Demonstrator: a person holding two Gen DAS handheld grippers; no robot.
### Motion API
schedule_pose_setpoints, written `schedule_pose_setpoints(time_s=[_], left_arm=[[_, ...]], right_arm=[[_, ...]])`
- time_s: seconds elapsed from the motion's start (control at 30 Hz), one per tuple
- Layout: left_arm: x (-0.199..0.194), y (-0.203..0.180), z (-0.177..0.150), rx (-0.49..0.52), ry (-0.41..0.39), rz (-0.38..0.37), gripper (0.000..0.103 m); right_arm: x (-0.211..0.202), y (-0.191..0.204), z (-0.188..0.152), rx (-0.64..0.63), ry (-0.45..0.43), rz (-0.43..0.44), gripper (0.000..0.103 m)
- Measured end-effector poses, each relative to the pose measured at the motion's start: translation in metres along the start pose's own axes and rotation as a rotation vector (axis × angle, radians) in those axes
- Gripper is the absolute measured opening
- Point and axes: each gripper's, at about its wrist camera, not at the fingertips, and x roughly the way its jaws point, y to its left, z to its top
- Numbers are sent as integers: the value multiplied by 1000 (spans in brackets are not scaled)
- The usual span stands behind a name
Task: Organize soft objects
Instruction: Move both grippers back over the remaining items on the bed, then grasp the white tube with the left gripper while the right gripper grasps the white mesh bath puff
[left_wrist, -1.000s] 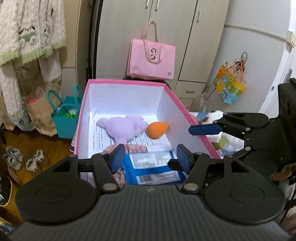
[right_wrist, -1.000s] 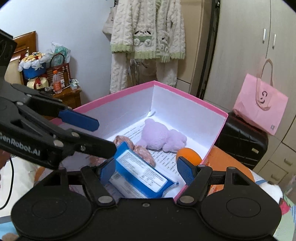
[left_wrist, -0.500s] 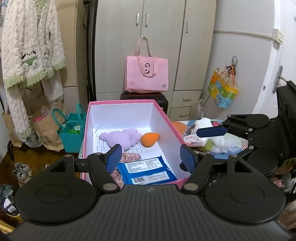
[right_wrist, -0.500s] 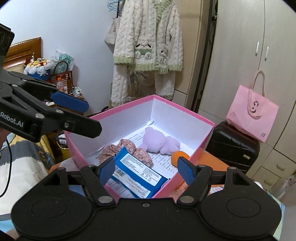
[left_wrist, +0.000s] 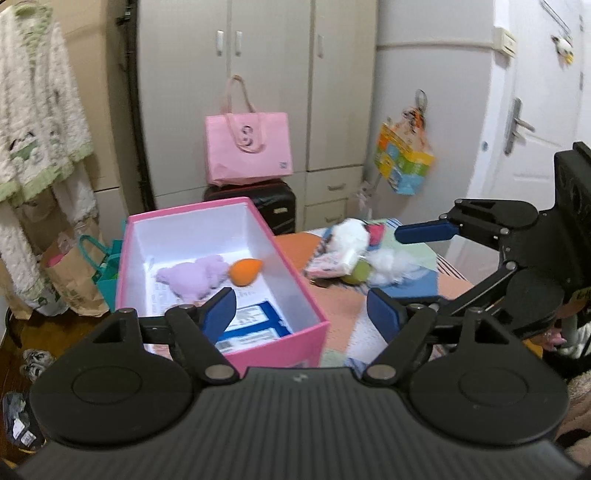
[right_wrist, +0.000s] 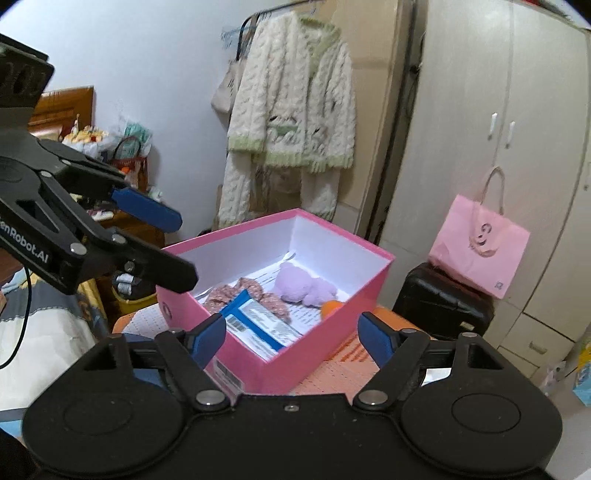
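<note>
Both grippers hang spread wide with nothing between their blue pads. The left gripper (left_wrist: 301, 312) sits above the near right corner of the pink box (left_wrist: 280, 341), and the right gripper (right_wrist: 291, 338) hovers over the box's near edge. The box stands on an orange-checked worktop (left_wrist: 343, 306). Inside it, a purple plush toy (left_wrist: 194, 277) lies toward 12 o'clock with an orange sponge (left_wrist: 244, 271) touching it at its 3 o'clock side; a blue packet (right_wrist: 258, 323) lies toward 6 o'clock, partly over a patterned scrunchie (right_wrist: 227, 295). At about 2 o'clock from the box, well apart from it, a heap of white stuffing (left_wrist: 388, 262), a green ball (left_wrist: 360, 273) and other soft bits lies on the worktop. A pink bag (left_wrist: 248, 147) rests on a black suitcase (left_wrist: 275, 205) behind.
</note>
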Motion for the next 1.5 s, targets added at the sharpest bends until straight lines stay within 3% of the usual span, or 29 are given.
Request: schedule_pose_setpoints(time_s=[0.33, 0.57, 0.7, 0.93, 1.2, 1.5], left_arm=[[35, -52, 4, 84, 58, -102, 78], [83, -75, 11, 56, 115, -197, 78], [107, -86, 17, 40, 113, -207, 78], [154, -93, 29, -40, 74, -113, 78], [221, -88, 40, -139, 40, 99, 78], [273, -71, 28, -294, 68, 177, 75]], right_arm=[[-45, -54, -60, 92, -40, -72, 84], [-43, -86, -84, 122, -32, -119, 84], [-33, -101, -95, 127, -28, -130, 84], [-1, -123, -108, 122, 16, -140, 84], [35, -144, -119, 123, 35, -139, 84], [71, -154, -125, 96, 86, -123, 84]])
